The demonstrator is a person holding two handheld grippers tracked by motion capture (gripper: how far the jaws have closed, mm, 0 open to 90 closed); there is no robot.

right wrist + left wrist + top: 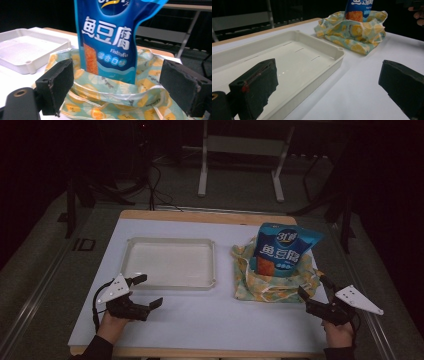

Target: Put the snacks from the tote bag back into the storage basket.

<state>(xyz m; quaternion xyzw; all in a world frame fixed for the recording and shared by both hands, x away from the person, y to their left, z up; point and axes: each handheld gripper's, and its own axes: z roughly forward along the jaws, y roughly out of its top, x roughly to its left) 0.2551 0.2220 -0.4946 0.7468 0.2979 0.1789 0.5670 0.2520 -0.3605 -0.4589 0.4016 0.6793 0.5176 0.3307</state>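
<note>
A blue snack pouch [286, 246] stands upright inside a lemon-print cloth bag [260, 287] at the right of the white table. My right gripper [312, 286] is open just in front of the bag's near right corner, its jaws apart and off the cloth. In the right gripper view the pouch [112, 37] and cloth bag [100, 100] sit close ahead between the wide jaws of my right gripper [120, 87]. My left gripper [150, 290] stands open by the near left corner of a white tray [131, 244], holding nothing. In the left gripper view, one jaw of my left gripper [328, 85] hangs over the tray [317, 83].
The white tabletop [215, 315] has a wooden edge at front and back. Behind the table stand the legs of a metal frame [202, 175] and loose cables on the floor. A hand [418, 15] shows past the cloth bag [354, 32] in the left gripper view.
</note>
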